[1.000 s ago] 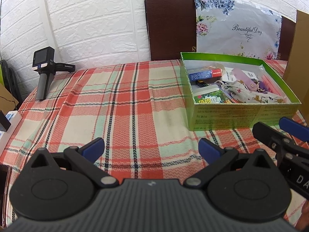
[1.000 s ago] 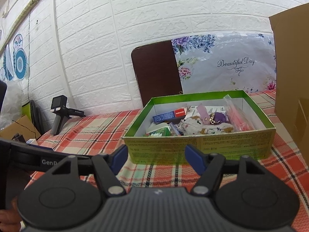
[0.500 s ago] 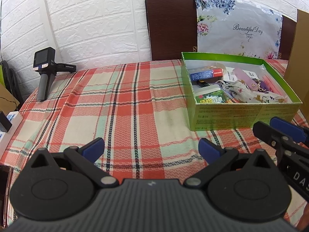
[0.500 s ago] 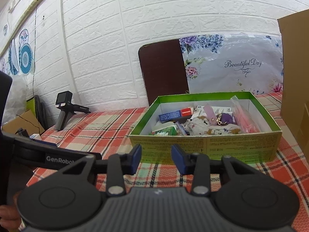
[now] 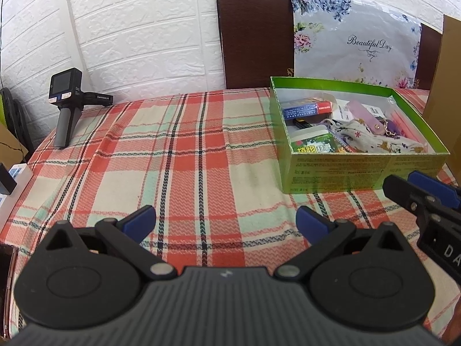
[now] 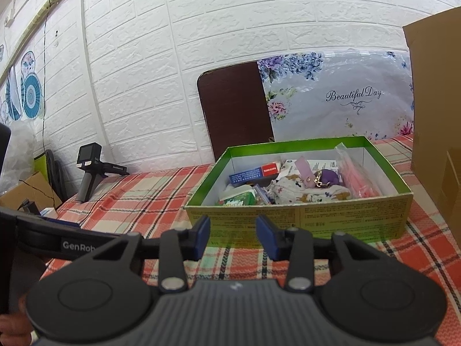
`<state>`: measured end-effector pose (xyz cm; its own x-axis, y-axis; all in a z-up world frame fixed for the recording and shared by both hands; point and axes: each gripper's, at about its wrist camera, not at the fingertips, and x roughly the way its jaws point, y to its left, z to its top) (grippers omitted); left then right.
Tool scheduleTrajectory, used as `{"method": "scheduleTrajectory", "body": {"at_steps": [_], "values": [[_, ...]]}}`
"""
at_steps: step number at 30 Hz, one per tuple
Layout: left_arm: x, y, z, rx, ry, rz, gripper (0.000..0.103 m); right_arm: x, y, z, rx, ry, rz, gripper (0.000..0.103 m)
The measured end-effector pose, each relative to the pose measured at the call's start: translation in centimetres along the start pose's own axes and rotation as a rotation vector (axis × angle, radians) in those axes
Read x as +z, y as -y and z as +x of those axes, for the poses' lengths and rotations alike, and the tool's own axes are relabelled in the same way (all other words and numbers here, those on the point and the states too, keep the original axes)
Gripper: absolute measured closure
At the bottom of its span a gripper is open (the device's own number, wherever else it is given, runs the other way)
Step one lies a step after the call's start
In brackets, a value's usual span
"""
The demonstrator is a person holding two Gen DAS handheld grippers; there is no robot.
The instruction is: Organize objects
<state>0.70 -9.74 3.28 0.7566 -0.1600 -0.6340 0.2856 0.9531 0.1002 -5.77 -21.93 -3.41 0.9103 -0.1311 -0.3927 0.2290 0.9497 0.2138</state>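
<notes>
A green cardboard box [image 5: 366, 170] [image 6: 299, 219] stands on the plaid tablecloth [image 5: 187, 158] at the right. It holds a blue and red carton [image 5: 305, 108], a green packet [image 5: 314, 145], a floral cloth pouch [image 5: 368, 138], a purple keychain [image 6: 328, 177] and a pink plastic packet [image 6: 357, 178]. My left gripper [image 5: 224, 216] hovers open and wide over bare cloth, left of the box. My right gripper [image 6: 234, 226] faces the box's near wall, its jaws narrowed but apart, with nothing between them. Its tips also show at the right edge [image 5: 417, 184].
A black handheld camera on a grey grip [image 5: 66, 106] [image 6: 89, 170] stands at the table's far left corner. A brown board with a floral sheet [image 5: 253, 37] leans on the brick wall. A tall cardboard box [image 6: 438, 115] borders the right side.
The right gripper's jaws have drawn much closer together, with nothing caught between them. The left gripper and the box keep their places.
</notes>
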Motion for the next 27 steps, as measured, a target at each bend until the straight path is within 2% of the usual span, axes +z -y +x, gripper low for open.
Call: {"method": "scheduleTrajectory", "body": {"at_steps": [27], "values": [[-0.18, 0.16, 0.09, -0.013, -0.010, -0.002, 0.000, -0.25, -0.16, 0.21, 0.001, -0.009, 0.006, 0.065]]}}
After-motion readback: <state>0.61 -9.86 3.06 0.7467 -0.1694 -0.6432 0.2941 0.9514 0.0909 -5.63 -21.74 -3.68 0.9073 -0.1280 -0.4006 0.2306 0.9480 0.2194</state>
